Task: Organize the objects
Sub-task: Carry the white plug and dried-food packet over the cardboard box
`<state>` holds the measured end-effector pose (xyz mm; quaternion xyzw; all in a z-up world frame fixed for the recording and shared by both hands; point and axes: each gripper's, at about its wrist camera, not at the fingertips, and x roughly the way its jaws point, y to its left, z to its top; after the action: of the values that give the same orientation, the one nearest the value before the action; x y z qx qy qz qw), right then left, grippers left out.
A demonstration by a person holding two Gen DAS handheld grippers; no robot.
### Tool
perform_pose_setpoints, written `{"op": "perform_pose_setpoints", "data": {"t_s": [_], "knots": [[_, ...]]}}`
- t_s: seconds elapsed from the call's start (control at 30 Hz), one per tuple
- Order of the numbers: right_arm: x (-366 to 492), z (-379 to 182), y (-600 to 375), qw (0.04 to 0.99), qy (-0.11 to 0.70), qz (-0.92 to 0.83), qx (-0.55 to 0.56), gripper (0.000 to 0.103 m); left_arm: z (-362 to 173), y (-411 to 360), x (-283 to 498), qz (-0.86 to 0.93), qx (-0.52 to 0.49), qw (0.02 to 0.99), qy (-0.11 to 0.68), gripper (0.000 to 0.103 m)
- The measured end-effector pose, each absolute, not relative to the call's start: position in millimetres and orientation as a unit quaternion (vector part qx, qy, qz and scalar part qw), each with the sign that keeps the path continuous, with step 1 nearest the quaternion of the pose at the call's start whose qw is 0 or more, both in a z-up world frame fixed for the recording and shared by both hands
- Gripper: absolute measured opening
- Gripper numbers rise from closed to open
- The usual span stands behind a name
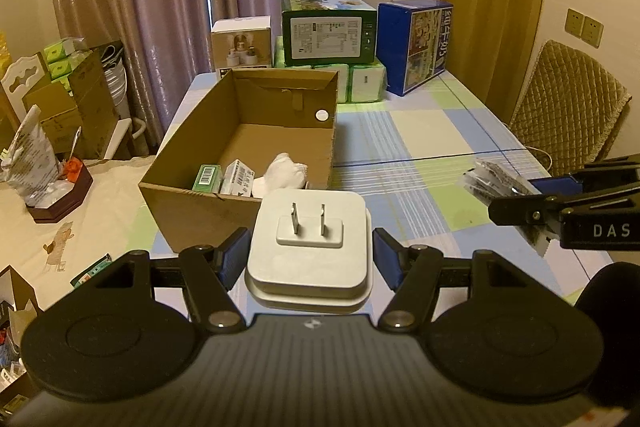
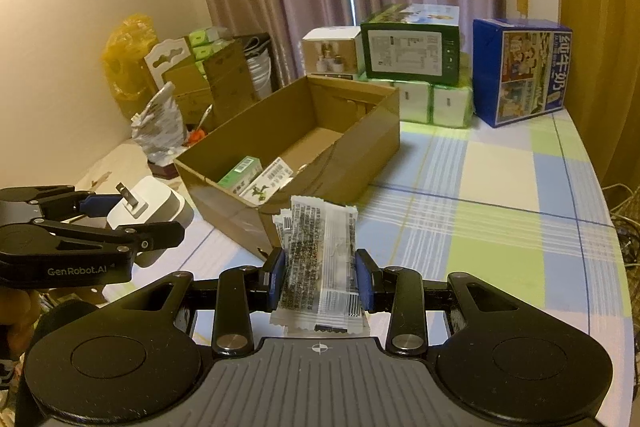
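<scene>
The white plug adapter [image 1: 308,255] is sitting between the left gripper [image 1: 308,259] pads, which look slightly apart from it, so I cannot tell the grip; the right gripper [image 2: 320,279] is clamping the sachet packets [image 2: 320,263]; the cardboard box [image 1: 192,207] just ahead is already holding a few small items, so both pieces are waiting to go in

Open cardboard box [image 1: 240,163] top, unobstructed

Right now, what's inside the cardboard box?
In the cardboard box, at its near end: a green carton, a white printed carton and a crumpled white item. The far floor is bare. The near wall hides whatever lies right behind it.
</scene>
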<state>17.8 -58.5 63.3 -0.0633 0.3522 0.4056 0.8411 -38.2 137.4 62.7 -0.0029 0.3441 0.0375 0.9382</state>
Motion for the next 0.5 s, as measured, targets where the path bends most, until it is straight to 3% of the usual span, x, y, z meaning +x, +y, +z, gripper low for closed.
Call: {"op": "perform_pose_setpoints", "data": {"t_s": [0.5], "knots": [[22, 61, -44, 0.836, 0.350, 0.417, -0.072, 0.034, 63, 152, -38, 0.050, -0.008, 0.938, 0.344, 0.061]]}}
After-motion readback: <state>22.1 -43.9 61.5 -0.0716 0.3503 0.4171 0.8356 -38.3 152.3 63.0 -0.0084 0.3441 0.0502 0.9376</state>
